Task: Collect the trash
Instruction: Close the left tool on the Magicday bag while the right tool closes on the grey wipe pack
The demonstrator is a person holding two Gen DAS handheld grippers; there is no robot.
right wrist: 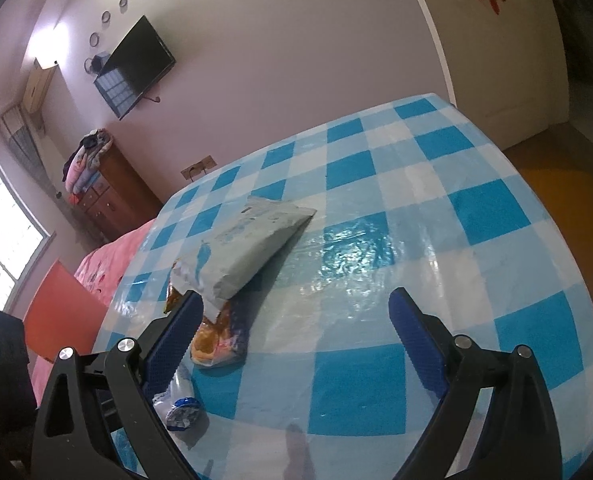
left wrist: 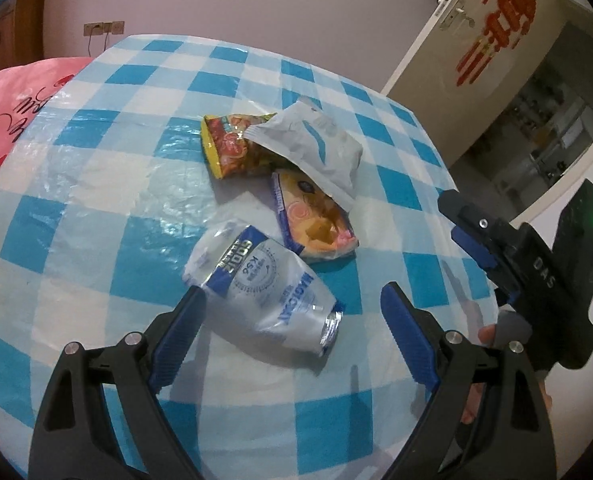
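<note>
the silver and blue wrapper (left wrist: 264, 292) lay nearest the left gripper (left wrist: 292, 312), its print upside down to the left wrist camera; "k56" and a big word that looked like "magican" could be made out, the rest too small to read. it sat on the bench (left wrist: 96, 184), which wore a blue and white checked plastic cover, and its near half lay between the left fingers (left wrist: 180, 332), which stood wide apart and pressed on nothing. the left one just overlapped its edge; whether it touched was not clear.

beyond it lay an orange snack packet (left wrist: 316, 224), a yellow and red packet (left wrist: 232, 148) and a pale grey pouch (left wrist: 316, 144) resting over both, their writing unreadable. the right gripper (right wrist: 296, 316) also had its fingers (right wrist: 412, 336) spread with only the bare cover between them; the trash lay at and behind its left one. in the left view its body showed the letters "das".
</note>
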